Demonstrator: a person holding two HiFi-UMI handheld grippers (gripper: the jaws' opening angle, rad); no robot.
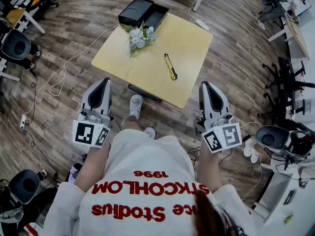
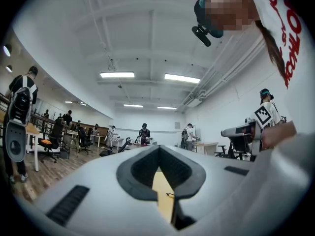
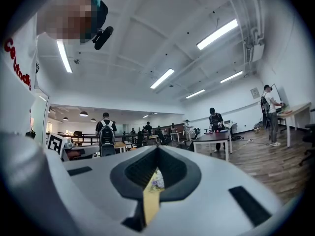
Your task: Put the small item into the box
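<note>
A yellow-and-black utility knife (image 1: pixel 171 66) lies near the middle of the light wooden table (image 1: pixel 118 63). At the table's far corner stands a black box (image 1: pixel 142 12), open, with its lid beside it. Both grippers are held close to the person's body, short of the table's near edge. In the head view the left gripper (image 1: pixel 105 81) and the right gripper (image 1: pixel 205 85) point toward the table. Each has its jaws together with nothing between them. Only a thin strip of table shows through the left gripper (image 2: pixel 158 156) and the right gripper (image 3: pixel 156 157).
A bunch of pale flowers (image 1: pixel 140 37) lies on the table in front of the box. White cables (image 1: pixel 59 77) run over the wooden floor at the left. Office chairs (image 1: pixel 15 44) and desks (image 1: pixel 295 33) stand around. The person's shoes (image 1: pixel 135 105) are at the table's near edge.
</note>
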